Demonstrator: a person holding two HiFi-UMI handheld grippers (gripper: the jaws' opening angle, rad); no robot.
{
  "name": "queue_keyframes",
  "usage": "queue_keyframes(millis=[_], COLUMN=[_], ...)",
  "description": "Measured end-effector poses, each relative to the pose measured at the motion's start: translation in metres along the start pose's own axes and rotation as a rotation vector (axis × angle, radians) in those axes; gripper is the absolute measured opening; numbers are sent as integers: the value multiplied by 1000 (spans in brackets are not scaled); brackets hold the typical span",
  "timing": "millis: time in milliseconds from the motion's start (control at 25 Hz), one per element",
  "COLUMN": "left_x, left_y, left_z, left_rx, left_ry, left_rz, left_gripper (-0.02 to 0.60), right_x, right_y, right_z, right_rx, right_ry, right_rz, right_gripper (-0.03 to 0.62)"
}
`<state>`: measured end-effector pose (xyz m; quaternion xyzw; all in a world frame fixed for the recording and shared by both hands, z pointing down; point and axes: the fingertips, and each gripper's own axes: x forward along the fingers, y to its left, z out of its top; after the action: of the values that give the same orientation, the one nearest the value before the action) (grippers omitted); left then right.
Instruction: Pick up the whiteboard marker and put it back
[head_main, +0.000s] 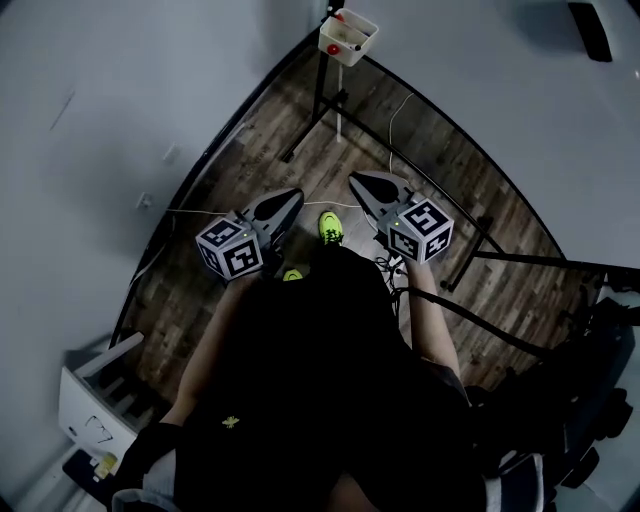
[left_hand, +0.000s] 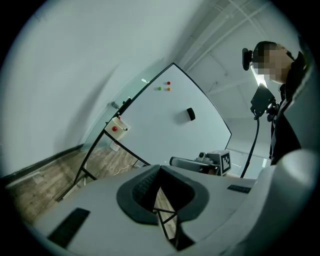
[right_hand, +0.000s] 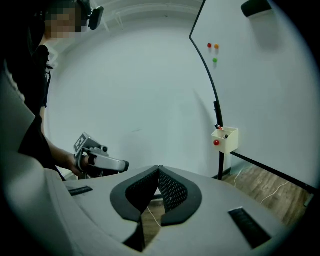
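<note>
A small cream box (head_main: 348, 35) hangs on the whiteboard stand, with a red knob on its front. A red-tipped marker (right_hand: 218, 127) sticks out of the box (right_hand: 225, 139); the left gripper view also shows the box (left_hand: 118, 127). Both grippers are held in front of the person, well short of the box. My left gripper (head_main: 290, 203) is shut with nothing between its jaws. My right gripper (head_main: 362, 183) is shut and empty too. Each gripper shows in the other's view: the right gripper (left_hand: 197, 162) and the left gripper (right_hand: 100, 161).
The whiteboard (left_hand: 170, 117) carries a black eraser (left_hand: 190, 114) and small coloured magnets (left_hand: 164, 87). Its black stand legs (head_main: 318, 105) spread over the wood floor (head_main: 230, 190), where a white cable (head_main: 395, 125) lies. Grey walls close in at the left. A white shelf unit (head_main: 95, 400) stands at bottom left.
</note>
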<state>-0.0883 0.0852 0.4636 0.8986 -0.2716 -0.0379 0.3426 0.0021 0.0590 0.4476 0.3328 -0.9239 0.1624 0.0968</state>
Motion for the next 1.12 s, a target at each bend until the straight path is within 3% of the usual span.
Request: queue_keyframes(millis=[520, 1120], left_x=[69, 132], left_y=[32, 53], left_z=[24, 58], left_rx=[-27, -14], left_ry=[10, -35], left_rz=[88, 158], left_gripper=[18, 18], right_x=[14, 31], right_y=[-89, -155], right_z=[11, 26], right_rx=[-2, -71], right_ry=[36, 43], right_rz=[32, 94], right_gripper=[3, 3])
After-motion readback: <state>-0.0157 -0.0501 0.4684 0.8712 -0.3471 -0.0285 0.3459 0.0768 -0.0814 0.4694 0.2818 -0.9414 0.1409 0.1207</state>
